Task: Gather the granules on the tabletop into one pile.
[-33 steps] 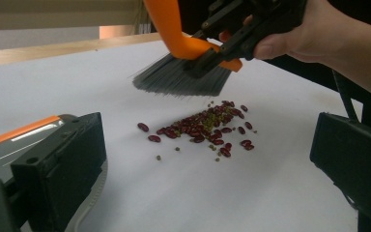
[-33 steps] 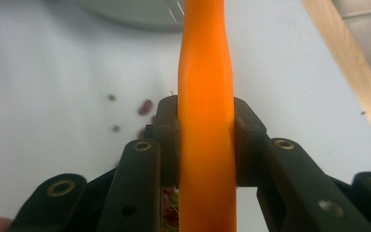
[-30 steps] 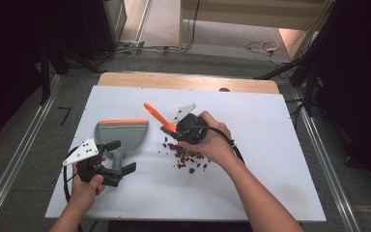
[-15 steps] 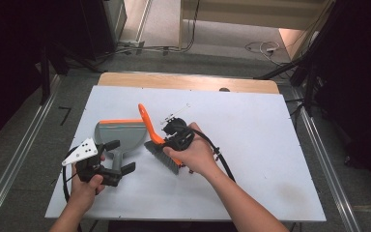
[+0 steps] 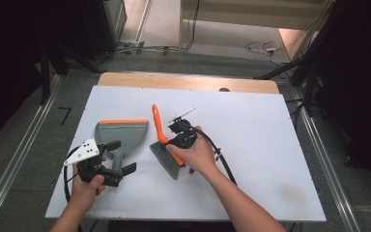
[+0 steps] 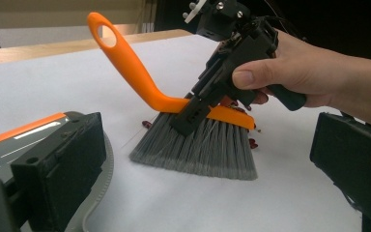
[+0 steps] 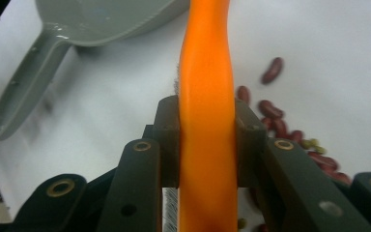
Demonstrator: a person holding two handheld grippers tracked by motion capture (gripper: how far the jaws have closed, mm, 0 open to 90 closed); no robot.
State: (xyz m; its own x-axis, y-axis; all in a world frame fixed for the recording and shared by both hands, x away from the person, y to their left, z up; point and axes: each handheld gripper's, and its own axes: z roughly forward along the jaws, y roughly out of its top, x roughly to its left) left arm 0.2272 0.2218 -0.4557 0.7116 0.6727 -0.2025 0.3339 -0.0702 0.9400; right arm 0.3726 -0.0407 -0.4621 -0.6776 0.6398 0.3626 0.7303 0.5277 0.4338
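Observation:
A grey dustpan [image 5: 123, 131] with an orange lip lies left of centre on the white table [image 5: 270, 145], its handle pointing toward me. My left gripper [image 5: 121, 157] stands open at that handle, one finger [image 6: 58, 169] over the pan's edge. A small brush with an orange handle [image 5: 158, 123] and grey bristles [image 6: 198, 150] stands on the table just right of the pan. My right gripper [image 5: 166, 141] is shut on the orange handle [image 7: 206, 72] just above the bristles. Red beans [image 7: 280, 123] lie beside the brush, with several more [image 6: 251, 142] behind the bristles.
A wooden strip [image 5: 188, 82] runs along the table's far edge. The right gripper's black cable [image 5: 222, 162] trails across the table toward me. A metal rail [image 5: 319, 145] runs on the floor along the right side.
The right gripper has swept the brush left from the scattered beans to just beside the dustpan, and the handle now stands more upright. The left gripper has stayed put.

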